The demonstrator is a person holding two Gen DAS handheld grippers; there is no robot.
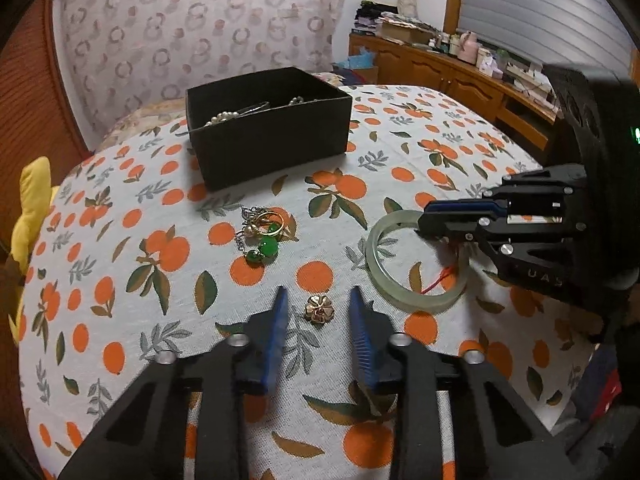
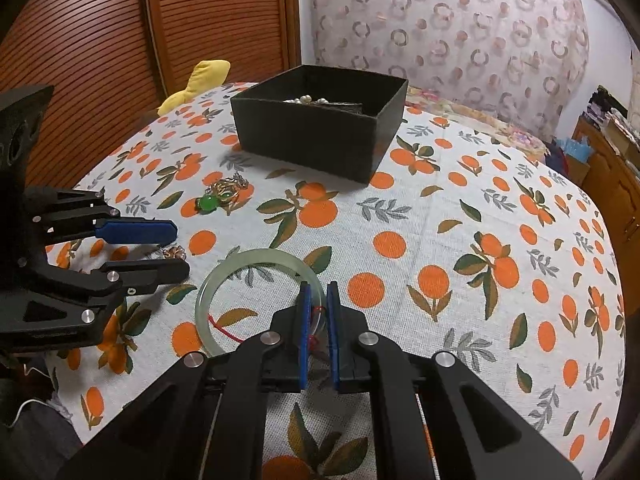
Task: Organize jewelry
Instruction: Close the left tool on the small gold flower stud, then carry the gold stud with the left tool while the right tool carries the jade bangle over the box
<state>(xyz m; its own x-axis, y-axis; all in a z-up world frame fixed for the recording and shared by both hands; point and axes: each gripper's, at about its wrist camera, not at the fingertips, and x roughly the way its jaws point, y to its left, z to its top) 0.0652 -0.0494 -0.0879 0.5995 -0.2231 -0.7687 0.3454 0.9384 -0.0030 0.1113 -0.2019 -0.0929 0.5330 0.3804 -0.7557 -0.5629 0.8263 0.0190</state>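
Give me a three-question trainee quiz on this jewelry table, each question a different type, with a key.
1. True or false: the right gripper is shut on the pale green bangle.
2. Which item lies between the left gripper's fingers? A) gold flower brooch B) pearl strand C) green pendant cluster
3. Fill in: the pearls lie inside the black ____.

Key: 1 true; 2 A; 3 box.
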